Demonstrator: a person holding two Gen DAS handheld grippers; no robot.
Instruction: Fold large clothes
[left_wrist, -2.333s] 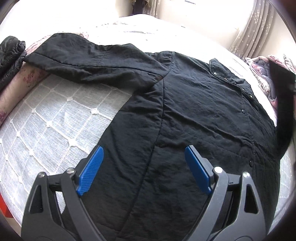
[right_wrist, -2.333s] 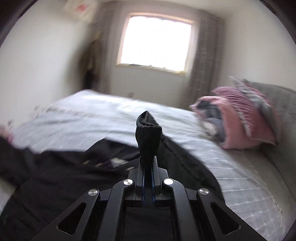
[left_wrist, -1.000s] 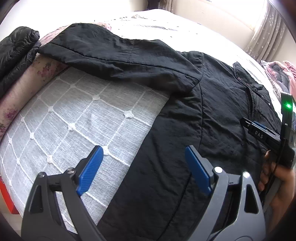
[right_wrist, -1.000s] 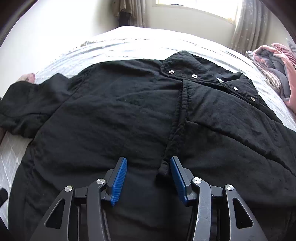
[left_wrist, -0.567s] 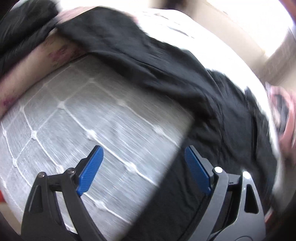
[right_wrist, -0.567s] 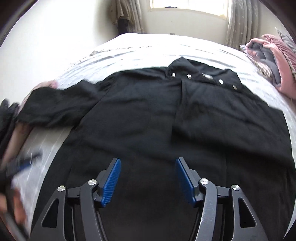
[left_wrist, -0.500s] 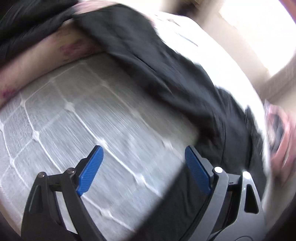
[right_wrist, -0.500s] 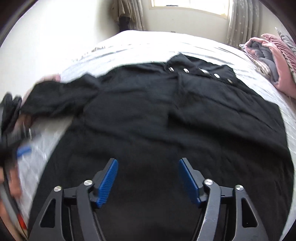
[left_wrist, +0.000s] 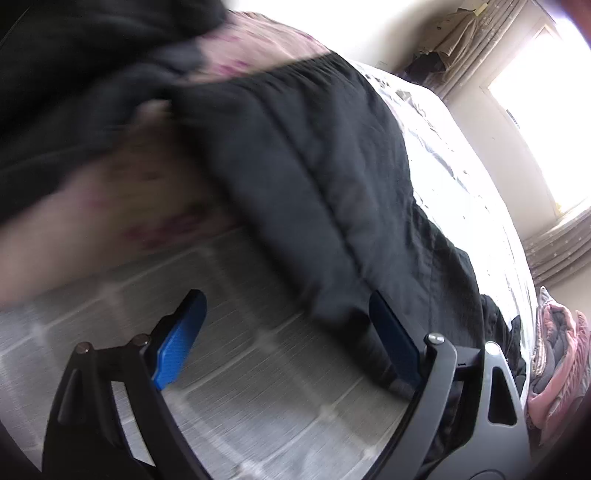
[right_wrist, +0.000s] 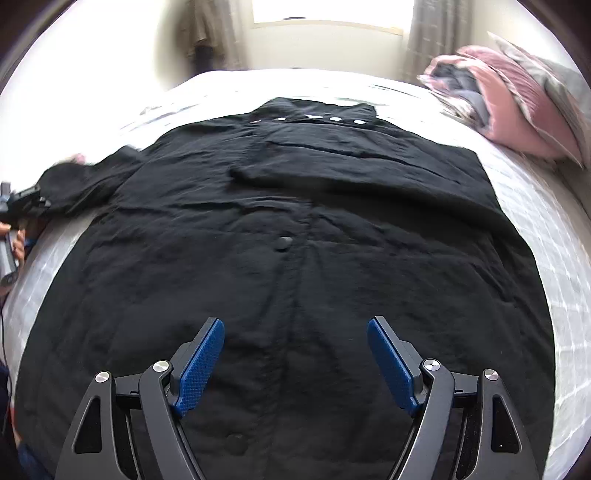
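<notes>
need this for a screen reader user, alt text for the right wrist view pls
A black coat lies spread flat on a pale quilted bed, one sleeve folded across its chest and the other stretched out to the picture's left. The open right gripper hovers over its lower front, holding nothing. Pink bedding is piled at upper right.

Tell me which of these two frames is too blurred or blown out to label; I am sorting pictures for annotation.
Left wrist view: heavy motion smear over the bedspread and black coat sleeve, window blown out white; only the left hand-held gripper is sharp. Right wrist view: black coat mostly sharp, mild blur at the edges, fisheye bending, window overexposed.
</notes>
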